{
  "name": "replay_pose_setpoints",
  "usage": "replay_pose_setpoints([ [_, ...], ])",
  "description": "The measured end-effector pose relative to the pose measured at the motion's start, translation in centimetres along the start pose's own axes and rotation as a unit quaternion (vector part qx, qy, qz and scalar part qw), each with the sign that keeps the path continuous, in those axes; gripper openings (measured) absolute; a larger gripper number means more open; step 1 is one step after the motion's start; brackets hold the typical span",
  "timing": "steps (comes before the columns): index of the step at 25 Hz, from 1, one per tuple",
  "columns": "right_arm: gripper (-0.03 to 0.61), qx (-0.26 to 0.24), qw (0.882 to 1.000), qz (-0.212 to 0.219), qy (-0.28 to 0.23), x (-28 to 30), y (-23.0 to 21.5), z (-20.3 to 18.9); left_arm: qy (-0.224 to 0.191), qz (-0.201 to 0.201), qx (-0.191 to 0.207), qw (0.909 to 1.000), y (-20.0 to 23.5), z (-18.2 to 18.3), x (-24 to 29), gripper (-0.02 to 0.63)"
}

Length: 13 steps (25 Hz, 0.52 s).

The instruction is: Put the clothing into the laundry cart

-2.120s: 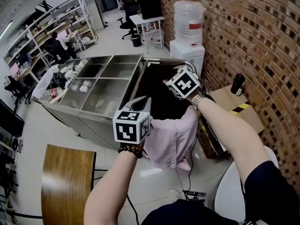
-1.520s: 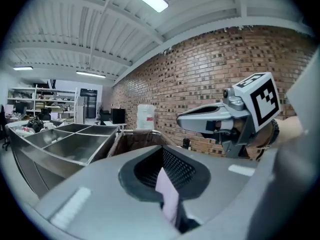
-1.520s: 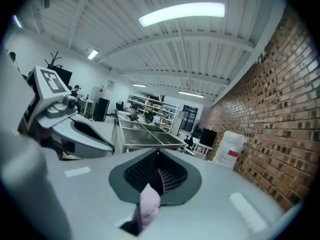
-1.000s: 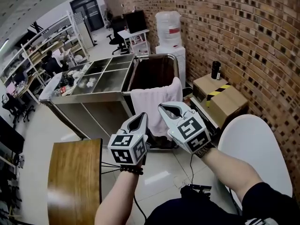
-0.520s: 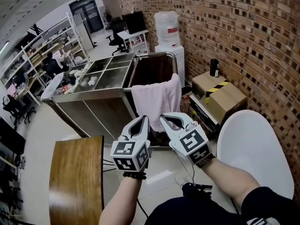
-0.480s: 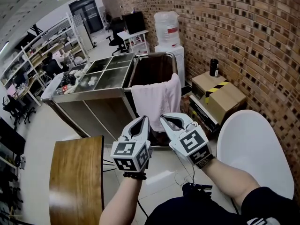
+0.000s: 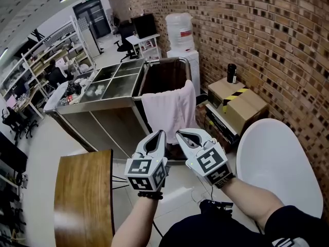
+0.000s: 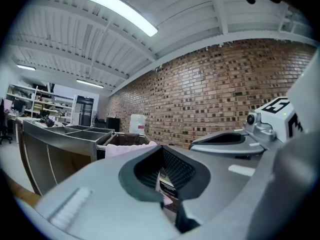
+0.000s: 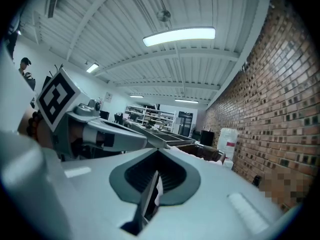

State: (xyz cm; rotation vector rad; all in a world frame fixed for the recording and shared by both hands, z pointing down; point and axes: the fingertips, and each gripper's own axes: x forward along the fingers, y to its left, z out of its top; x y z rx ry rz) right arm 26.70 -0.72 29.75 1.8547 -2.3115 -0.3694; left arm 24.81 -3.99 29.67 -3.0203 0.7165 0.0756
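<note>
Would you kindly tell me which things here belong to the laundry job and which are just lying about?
Job: pink garment, draped over the cart's rim; laundry cart.
Lying about: steel trolley; water dispenser; cardboard box; black bottle; white chair; wooden table.

Grey left gripper point(image 7: 162, 133), right gripper point(image 7: 179, 134); bracelet point(image 7: 145, 194) perhaps beaded.

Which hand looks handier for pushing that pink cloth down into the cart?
Right, slightly. The left gripper and right gripper are both shut, empty and side by side, short of the cloth. The cloth rides highest at the cart's right rim, on that gripper's side.
</note>
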Motion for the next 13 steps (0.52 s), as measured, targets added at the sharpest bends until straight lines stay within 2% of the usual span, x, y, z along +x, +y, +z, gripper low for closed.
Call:
replay_pose_setpoints([
  [13, 0.000, -0.006, 1.000, -0.006, 0.015, -1.0, -0.3, -0.7, 0.008, -0.008, 0.003, 0.9999, -1.2, -1.2, 0.6, 0.002],
])
